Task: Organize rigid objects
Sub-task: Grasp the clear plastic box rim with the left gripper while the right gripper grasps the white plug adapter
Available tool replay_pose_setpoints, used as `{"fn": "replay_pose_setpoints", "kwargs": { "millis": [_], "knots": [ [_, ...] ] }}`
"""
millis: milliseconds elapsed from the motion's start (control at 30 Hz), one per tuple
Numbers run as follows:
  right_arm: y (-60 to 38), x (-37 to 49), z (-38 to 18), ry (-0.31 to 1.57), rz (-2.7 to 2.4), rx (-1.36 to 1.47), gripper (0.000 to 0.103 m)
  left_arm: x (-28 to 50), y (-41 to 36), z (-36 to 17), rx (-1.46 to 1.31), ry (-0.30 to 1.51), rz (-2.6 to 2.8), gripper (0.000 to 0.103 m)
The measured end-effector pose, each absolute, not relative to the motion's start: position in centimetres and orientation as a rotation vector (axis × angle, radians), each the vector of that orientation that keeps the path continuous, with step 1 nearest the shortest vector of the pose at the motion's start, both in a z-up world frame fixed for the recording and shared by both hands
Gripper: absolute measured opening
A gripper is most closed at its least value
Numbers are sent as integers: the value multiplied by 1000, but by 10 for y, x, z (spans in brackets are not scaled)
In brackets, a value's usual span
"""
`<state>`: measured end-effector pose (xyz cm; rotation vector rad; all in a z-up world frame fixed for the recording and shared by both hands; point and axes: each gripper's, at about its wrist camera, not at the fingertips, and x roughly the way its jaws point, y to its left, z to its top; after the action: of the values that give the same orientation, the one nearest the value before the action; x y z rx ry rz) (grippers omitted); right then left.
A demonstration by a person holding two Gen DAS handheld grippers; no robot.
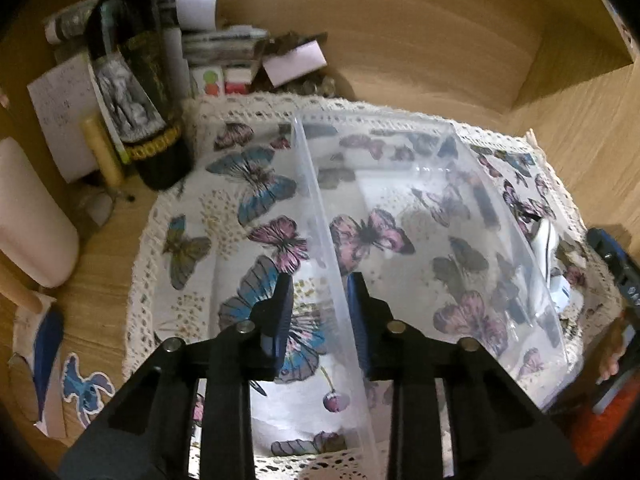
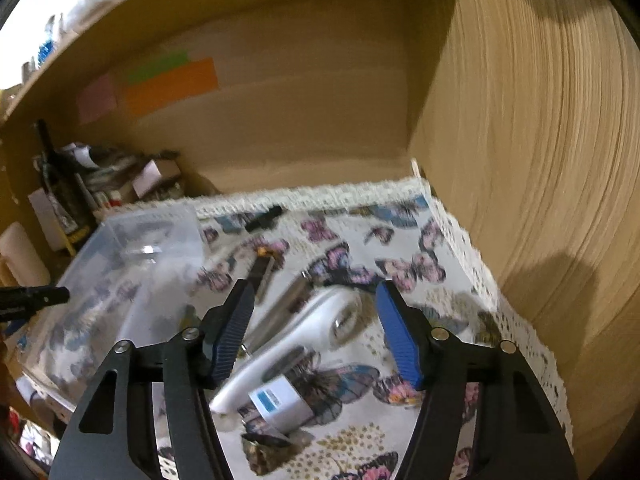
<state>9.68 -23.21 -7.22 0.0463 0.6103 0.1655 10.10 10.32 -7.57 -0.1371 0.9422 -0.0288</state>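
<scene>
A clear plastic box (image 1: 420,216) stands on the butterfly cloth (image 1: 240,220); it also shows in the right wrist view (image 2: 120,264) at the left. My left gripper (image 1: 320,304) straddles the box's near wall, jaws close on either side of the rim. My right gripper (image 2: 316,320) is open above a white handled tool (image 2: 304,340), a small white-and-blue box (image 2: 280,400), a metal strip (image 2: 280,308) and a dark tool (image 2: 260,268). A black clip (image 2: 266,216) lies farther back. The box looks empty.
A dark bottle (image 1: 136,80), papers (image 1: 60,112) and a white roll (image 1: 28,216) crowd the shelf's left side. Wooden walls (image 2: 520,160) close in the right and back. The other gripper (image 1: 616,272) shows at the right edge.
</scene>
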Motion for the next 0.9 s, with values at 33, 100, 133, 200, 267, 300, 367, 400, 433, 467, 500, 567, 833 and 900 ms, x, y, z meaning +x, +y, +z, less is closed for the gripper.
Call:
{"fn": "replay_pose_setpoints", "kwargs": {
  "millis": [33,100,133,200,267,300,367,400,433,467,500,567,833,900],
  "knots": [
    [-232,97,-75,633,166,53,58,101,103,-76,-145,953,-42,25],
    [-232,96,-80,666,174,67,58,102,102,-76,-149,965,-63,19],
    [-232,93,-83,680,182,74,58,102,100,-75,-146,968,-72,15],
    [-230,88,-88,702,191,74,58,103,95,-75,-127,971,-77,12],
    [-227,85,-94,725,198,68,58,105,92,-75,-101,971,-69,11],
    [-226,83,-99,743,211,72,58,106,92,-76,-95,972,-68,11],
    [-225,84,-105,769,224,85,57,107,92,-76,-93,978,-71,11],
    [-224,84,-108,782,226,85,53,108,92,-76,-90,983,-72,11],
    [-222,85,-111,796,228,81,51,108,91,-76,-83,989,-73,12],
    [-222,86,-113,805,232,81,49,108,91,-76,-77,991,-72,12],
    [-221,87,-115,810,247,89,48,108,90,-76,-69,992,-72,12],
    [-219,89,-119,828,262,89,38,108,88,-76,-51,993,-70,12],
    [-219,90,-105,773,258,74,28,107,85,-77,-28,992,-67,12],
    [-217,88,-97,743,256,55,26,107,85,-77,-22,991,-67,12]
  ]
}}
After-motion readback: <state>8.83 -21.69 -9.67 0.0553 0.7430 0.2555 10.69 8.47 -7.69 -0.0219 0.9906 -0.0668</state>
